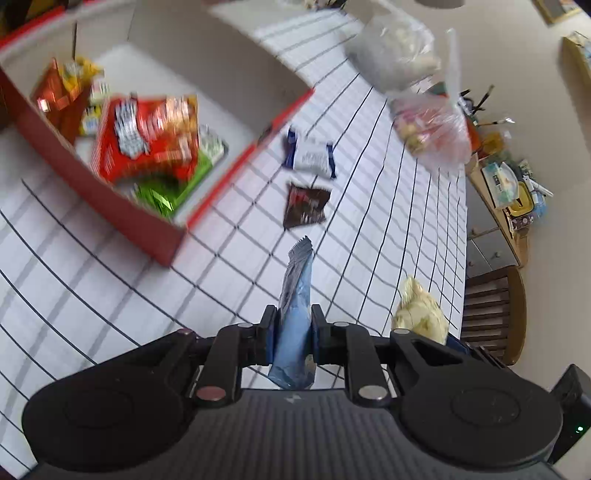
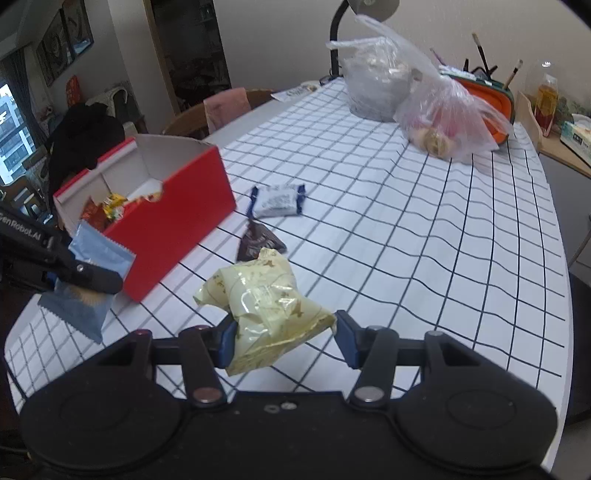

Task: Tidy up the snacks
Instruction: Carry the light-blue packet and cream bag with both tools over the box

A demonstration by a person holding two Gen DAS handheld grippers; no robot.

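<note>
Two packets ride clamped: blue packet (image 1: 293, 314) in the left hand-held gripper (image 1: 293, 325), cream packet (image 2: 266, 306) in the right hand-held gripper (image 2: 282, 332), whose edge grip may slip short of the red box (image 2: 173, 225) ahead-left.

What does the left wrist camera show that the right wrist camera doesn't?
Only the left wrist view looks down into the red box, showing its red and green packets. Only the right wrist view shows the lamp and a pink-draped chair. Both show the blue packet in the left gripper, the cream packet in the right gripper, and two loose packets.
</note>
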